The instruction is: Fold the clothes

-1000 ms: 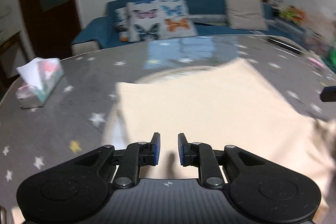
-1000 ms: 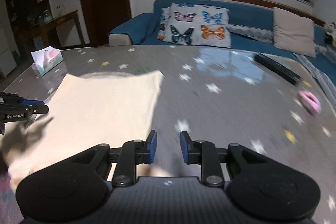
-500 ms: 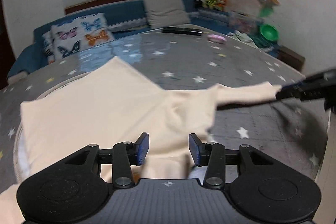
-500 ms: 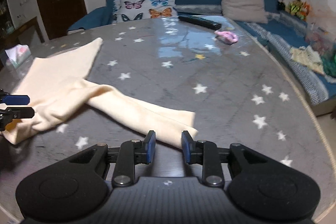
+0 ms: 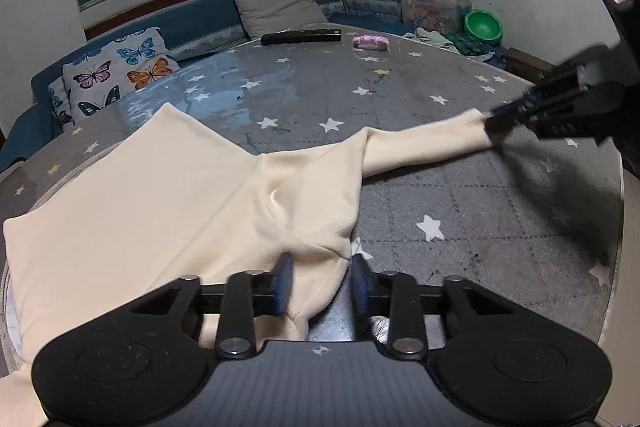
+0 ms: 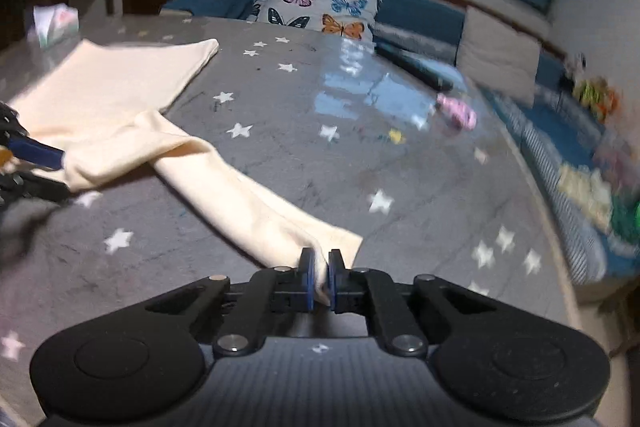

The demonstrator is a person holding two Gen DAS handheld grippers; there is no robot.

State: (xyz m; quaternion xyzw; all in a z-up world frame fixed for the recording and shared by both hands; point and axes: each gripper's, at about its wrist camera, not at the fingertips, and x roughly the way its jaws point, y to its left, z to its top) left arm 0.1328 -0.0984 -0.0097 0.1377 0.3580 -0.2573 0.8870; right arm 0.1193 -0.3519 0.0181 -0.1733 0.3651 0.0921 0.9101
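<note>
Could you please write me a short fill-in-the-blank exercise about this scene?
1. The right tool is shut on the end of the shirt's ____.
2. The left tool is ____, with a fold of the cream shirt between its fingers.
3. The cushion on the sofa is printed with ____.

Missing words: sleeve; open; butterflies

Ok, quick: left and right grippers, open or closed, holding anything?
Left gripper: open, fingers straddling the cream garment, not clamped.
Right gripper: closed on the sleeve cuff.
</note>
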